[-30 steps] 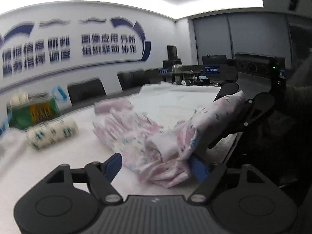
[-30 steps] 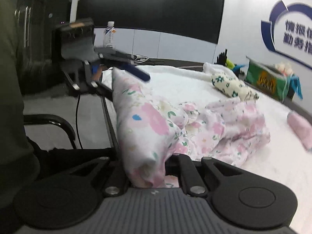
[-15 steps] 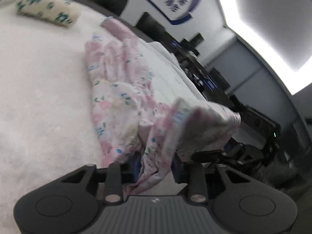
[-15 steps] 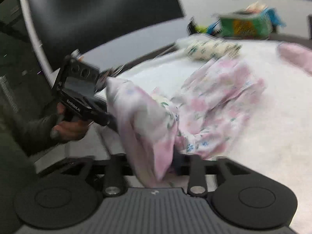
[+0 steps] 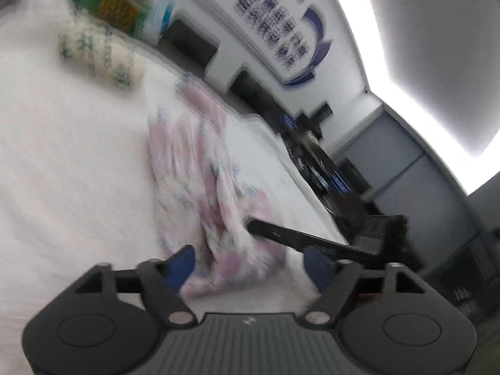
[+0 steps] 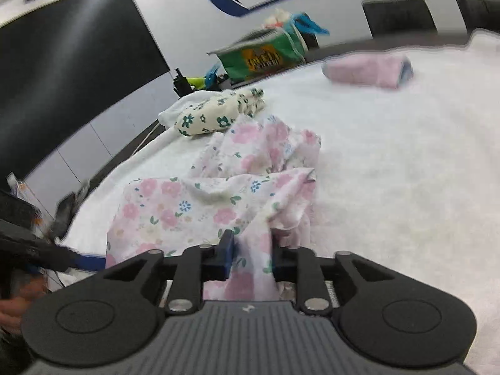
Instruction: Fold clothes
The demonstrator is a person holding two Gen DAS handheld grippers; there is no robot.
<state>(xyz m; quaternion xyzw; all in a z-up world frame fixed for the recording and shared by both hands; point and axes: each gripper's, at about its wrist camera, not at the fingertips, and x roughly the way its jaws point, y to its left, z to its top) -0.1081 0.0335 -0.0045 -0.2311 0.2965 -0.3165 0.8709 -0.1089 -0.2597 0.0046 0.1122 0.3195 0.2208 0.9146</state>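
Floral garment (image 6: pixel 237 187) rumpled on white table cover (image 6: pixel 406 172), long axis running away from both grippers; near hem pinched in right gripper (image 6: pixel 251 250), left gripper (image 5: pixel 250 262) spread, straddling near end.

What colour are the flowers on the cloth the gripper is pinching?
Mostly pink flowers, a few blue, on the white cloth; clearest in the right wrist view.

The garment (image 6: pixel 237 187) lay on the bench (image 6: pixel 406 172), its near edge between the right gripper (image 6: pixel 251 251) fingers. Behind it to the left sat a rolled cloth (image 6: pixel 215 115); a folded towel (image 6: pixel 367 68) lay far right. A bag (image 6: pixel 265 53) stood behind both (at the bench's far edge).
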